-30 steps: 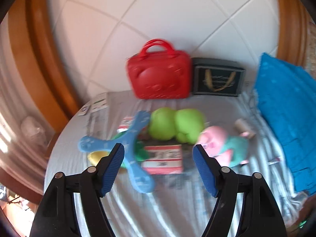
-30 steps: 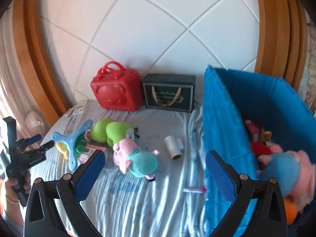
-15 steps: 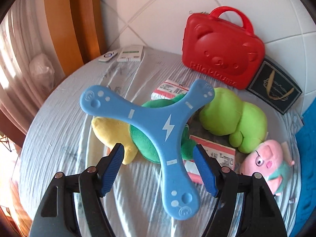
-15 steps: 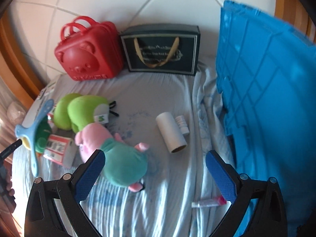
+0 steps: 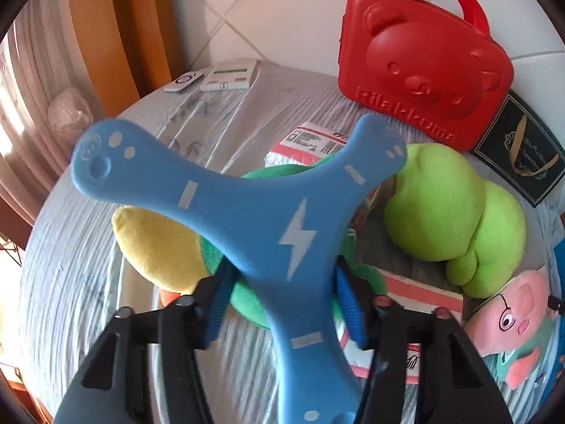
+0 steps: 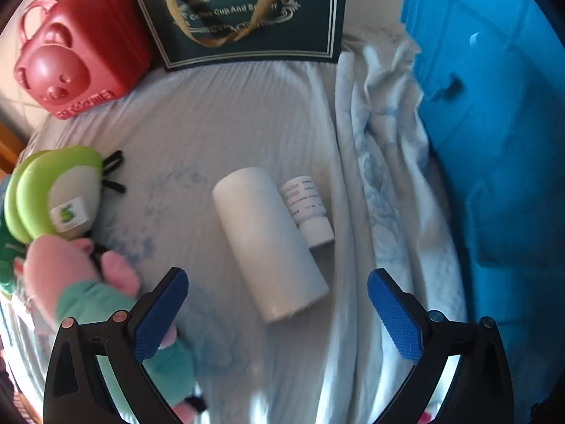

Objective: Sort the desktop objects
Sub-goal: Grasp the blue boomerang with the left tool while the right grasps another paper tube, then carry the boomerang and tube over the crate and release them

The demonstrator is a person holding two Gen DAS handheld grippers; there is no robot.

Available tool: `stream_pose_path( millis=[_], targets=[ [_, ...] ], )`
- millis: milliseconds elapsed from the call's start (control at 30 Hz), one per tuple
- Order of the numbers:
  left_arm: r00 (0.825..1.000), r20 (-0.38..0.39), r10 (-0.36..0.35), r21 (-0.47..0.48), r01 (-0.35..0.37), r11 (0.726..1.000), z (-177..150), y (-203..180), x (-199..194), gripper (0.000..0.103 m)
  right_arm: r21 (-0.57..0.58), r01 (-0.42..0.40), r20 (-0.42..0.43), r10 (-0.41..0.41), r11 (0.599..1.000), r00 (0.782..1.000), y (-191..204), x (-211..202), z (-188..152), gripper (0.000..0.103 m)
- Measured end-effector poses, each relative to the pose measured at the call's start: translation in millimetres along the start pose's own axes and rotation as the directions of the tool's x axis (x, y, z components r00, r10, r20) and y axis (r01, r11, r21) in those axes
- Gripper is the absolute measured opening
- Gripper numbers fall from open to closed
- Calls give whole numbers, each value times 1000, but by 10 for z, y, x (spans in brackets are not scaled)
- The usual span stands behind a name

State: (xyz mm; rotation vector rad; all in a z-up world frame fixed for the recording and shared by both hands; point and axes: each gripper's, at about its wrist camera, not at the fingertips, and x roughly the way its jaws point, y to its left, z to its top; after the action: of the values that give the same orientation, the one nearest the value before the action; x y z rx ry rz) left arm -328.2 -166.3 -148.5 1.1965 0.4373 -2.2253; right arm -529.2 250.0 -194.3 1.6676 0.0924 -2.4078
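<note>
A blue three-armed boomerang [image 5: 282, 219] lies on top of a yellow and green plush [image 5: 159, 243] on the grey-sheeted table. My left gripper [image 5: 282, 282] straddles its near arm; the jaws are closing and both blue pads touch the arm's edges. A lime-green plush [image 5: 445, 212] and a pink pig plush [image 5: 512, 318] lie to the right. My right gripper [image 6: 277, 279] hangs open just above a white cylinder [image 6: 268, 247], with a small white bottle [image 6: 307, 205] beside the cylinder. The pig plush [image 6: 70, 272] is by its left finger.
A red bear-face case [image 5: 423, 70] and a dark gift box [image 6: 247, 14] stand against the tiled wall. A tall blue bin [image 6: 494, 123] walls off the right side. Red-and-white packets [image 5: 310, 141] lie under the toys. A remote [image 5: 185, 81] lies at the far left edge.
Both grippers have come down closer to the table. The left jaws narrowed onto the boomerang's near arm. The right gripper now hovers over the white cylinder, still wide.
</note>
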Motion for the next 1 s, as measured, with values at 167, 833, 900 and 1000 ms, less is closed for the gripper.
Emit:
stream_pose_path(
  millis=[167,833,900,1000],
  targets=[
    [999,24,24,27,-25,999,-4,-72,-179,43,-53,27,-29,-29,998,999,98,210,64,74],
    [966,241,-97,82,80,993,-321,-25,-1577,43,-93,-56,349,85,994,933,272,-1900,-468,45],
    [956,260,-134,112,108,988,-384,-80,-1737,43,-95,-56,406,90,994,910,296,-2234,-560,45],
    [941,280,-190,172,145,974,-458,-240,-1944,43,-93,-53,463,90,994,882,279,-2657,-756,45]
  ],
)
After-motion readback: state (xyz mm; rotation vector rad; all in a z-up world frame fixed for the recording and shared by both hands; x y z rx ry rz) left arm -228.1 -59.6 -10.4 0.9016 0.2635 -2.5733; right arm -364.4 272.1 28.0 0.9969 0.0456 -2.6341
